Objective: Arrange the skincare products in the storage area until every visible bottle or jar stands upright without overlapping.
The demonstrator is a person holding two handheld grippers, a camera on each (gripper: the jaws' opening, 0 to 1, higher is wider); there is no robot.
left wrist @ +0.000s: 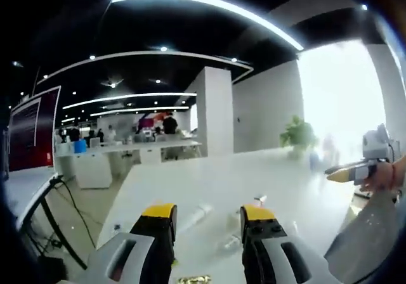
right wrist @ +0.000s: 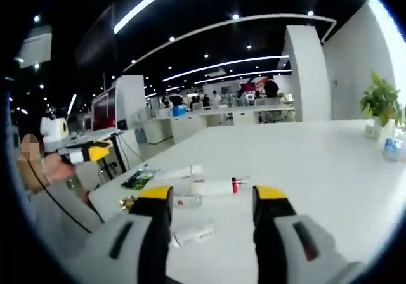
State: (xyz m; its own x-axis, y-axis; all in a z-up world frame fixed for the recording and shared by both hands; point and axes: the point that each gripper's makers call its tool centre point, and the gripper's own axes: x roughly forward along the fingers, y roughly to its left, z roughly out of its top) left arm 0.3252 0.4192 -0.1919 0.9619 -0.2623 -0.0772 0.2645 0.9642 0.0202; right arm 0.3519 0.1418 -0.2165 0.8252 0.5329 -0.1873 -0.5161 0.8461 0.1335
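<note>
Several white skincare tubes lie flat on the white table (right wrist: 304, 163). One long tube (right wrist: 181, 172) lies farthest, and a tube with a red cap (right wrist: 216, 187) is nearer. A small bottle (right wrist: 187, 201) and another tube (right wrist: 193, 233) lie beside my right gripper's left jaw. A green packet (right wrist: 138, 179) and a gold item (right wrist: 127, 203) sit near the table's left edge. My right gripper (right wrist: 212, 198) is open above them, holding nothing. My left gripper (left wrist: 208, 217) is open too, over faint white tubes (left wrist: 198, 214). A hand holds the left gripper (right wrist: 89, 153) off the table's edge.
A potted plant (right wrist: 380, 100) and small containers (right wrist: 393, 148) stand at the table's far right. The right gripper (left wrist: 355, 170) comes in from the right of the left gripper view, held by a hand. A dark monitor (left wrist: 32, 129) and cables stand left. Desks and people fill the background.
</note>
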